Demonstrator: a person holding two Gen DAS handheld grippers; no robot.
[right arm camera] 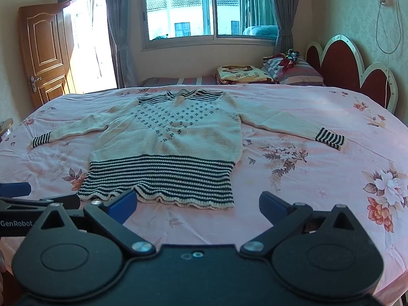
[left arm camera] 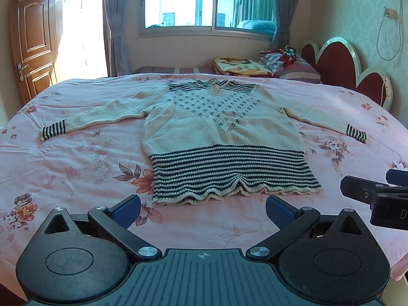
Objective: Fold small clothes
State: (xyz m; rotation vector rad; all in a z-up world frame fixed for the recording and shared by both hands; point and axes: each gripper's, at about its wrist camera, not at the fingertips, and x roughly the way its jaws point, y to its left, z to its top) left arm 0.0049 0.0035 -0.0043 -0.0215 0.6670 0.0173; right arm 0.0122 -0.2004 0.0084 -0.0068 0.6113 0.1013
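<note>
Cream sweater [left arm camera: 219, 137] flat on bedspread [left arm camera: 76, 158]; both grippers' jaws spread wide before its hem.

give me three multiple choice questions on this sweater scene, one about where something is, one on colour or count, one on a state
1. Where does the sweater lie?
A. spread on the pink floral bedsheet
B. over the headboard
C. on the windowsill

2. What colours are the stripes of the hem band?
A. red and white
B. dark and cream
C. green and yellow

3. What state is the left claw in?
A. shut on a sleeve
B. shut on the hem
C. open, holding nothing

Answers:
1. A, the sweater lies flat on the sheet with both sleeves out to the sides.
2. B, dark stripes alternate with cream ones across the band, as on the cuffs.
3. C, its blue fingers stand wide apart short of the hem with only sheet between them; the right claw is open too.
</note>
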